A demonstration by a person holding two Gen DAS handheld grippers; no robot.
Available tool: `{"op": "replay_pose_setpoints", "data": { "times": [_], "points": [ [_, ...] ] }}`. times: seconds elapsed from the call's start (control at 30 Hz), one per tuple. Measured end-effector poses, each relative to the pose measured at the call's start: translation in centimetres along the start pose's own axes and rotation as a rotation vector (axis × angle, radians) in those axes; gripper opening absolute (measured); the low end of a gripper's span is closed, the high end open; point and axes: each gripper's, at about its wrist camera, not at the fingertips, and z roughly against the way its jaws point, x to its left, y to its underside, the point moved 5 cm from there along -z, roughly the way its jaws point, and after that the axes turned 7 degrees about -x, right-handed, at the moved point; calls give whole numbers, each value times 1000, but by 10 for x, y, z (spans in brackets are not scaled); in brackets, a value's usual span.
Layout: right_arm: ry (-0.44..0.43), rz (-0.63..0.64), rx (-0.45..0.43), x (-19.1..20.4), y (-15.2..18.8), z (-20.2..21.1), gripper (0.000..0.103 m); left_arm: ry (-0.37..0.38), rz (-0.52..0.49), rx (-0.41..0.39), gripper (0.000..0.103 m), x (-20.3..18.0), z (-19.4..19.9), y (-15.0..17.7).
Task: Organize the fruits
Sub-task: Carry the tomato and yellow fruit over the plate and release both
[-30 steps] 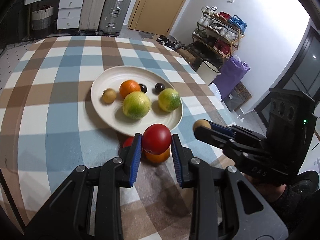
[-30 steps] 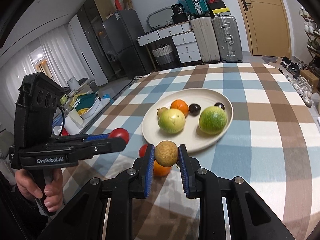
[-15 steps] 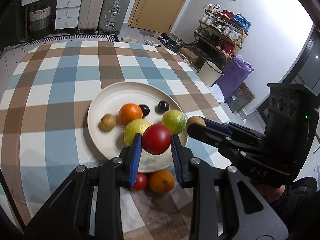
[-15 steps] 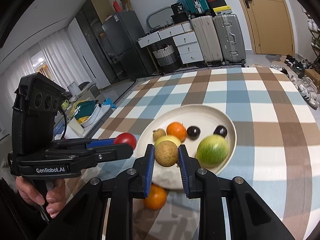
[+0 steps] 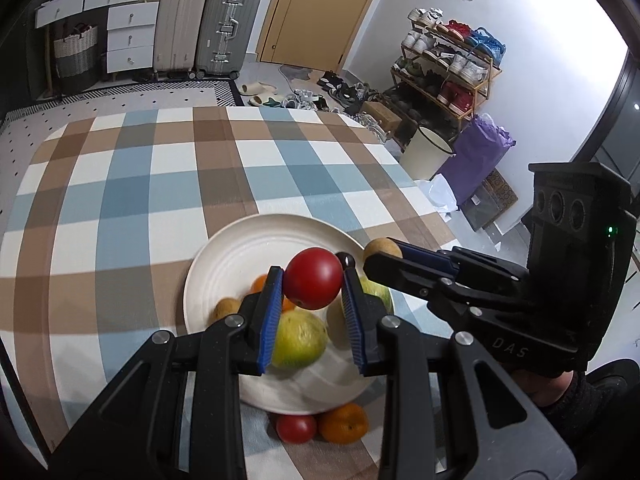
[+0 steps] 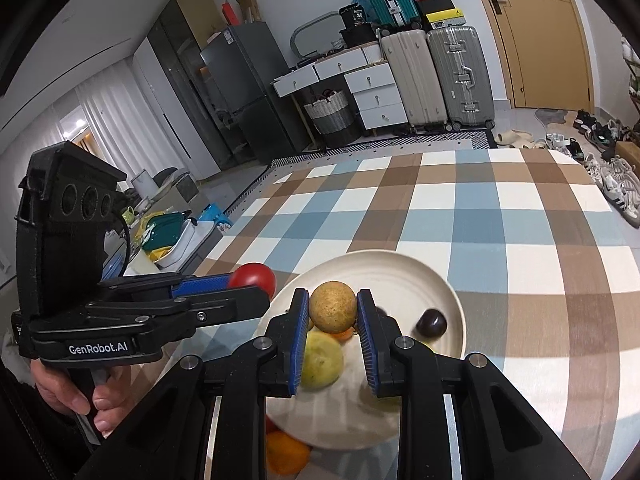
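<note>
While left tongs [image 5: 312,280] clamp the tomato [image 5: 313,278] and right tongs [image 6: 333,309] the brown fruit [image 6: 333,307], a crowded plate [image 5: 224,264] at lower centre risks roll-offs.

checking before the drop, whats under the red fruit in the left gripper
The plate is below the red fruit, with an orange and a yellow-green fruit on it. The left gripper covers part of the plate.

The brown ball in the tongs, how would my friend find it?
Find the checked cloth with the white plate. Above the plate, the right tongs pinch a round, rough tan-brown fruit. The left tongs beside them hold a shiny red tomato, so look for the dull brown one.
</note>
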Motion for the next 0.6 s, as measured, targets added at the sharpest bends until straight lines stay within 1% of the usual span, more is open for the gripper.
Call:
{"op": "replay_pose_setpoints", "data": {
  "times": [0.27,0.47,0.6],
  "points": [
    [11,-14,10,-13,-7,-16,24,-4,8,28,26,10,-31,-14],
    [34,-18,41,-26,-3,-28,24,29,9,71,26,9,-57,-13],
    [50,-44,58,-38,2,-34,24,46,10,87,26,6,-66,-10]
  ]
}}
